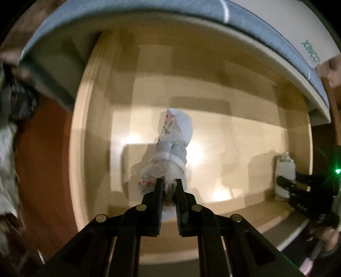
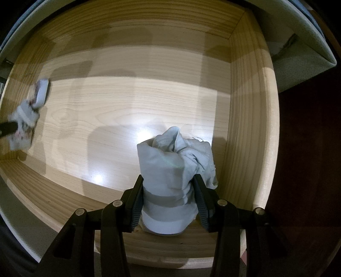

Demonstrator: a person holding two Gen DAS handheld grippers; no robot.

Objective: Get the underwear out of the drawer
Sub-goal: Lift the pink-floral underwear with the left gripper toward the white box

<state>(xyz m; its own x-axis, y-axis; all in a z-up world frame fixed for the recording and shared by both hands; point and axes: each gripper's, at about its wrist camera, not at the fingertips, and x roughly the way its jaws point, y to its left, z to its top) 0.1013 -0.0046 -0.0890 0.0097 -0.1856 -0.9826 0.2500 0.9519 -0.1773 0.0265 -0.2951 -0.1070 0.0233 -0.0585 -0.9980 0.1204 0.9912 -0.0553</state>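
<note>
The open wooden drawer [image 1: 223, 132] has a pale wood floor and shows in both views [image 2: 132, 89]. My left gripper [image 1: 168, 183] is shut on patterned pale underwear [image 1: 172, 147], which hangs from the fingertips above the drawer floor. That same piece and the left gripper's tip show at the far left of the right wrist view [image 2: 25, 115]. My right gripper [image 2: 168, 181] is shut on rolled grey-white underwear [image 2: 170, 176] near the drawer's right wall. The right gripper also shows at the right edge of the left wrist view [image 1: 302, 191] with its white roll [image 1: 285, 170].
A grey-edged mattress or bed frame [image 1: 127, 12] overhangs the back of the drawer. Dark reddish floor [image 2: 309, 149] lies right of the drawer. Cloth [image 1: 8, 138] lies at the far left on the reddish floor [image 1: 42, 159].
</note>
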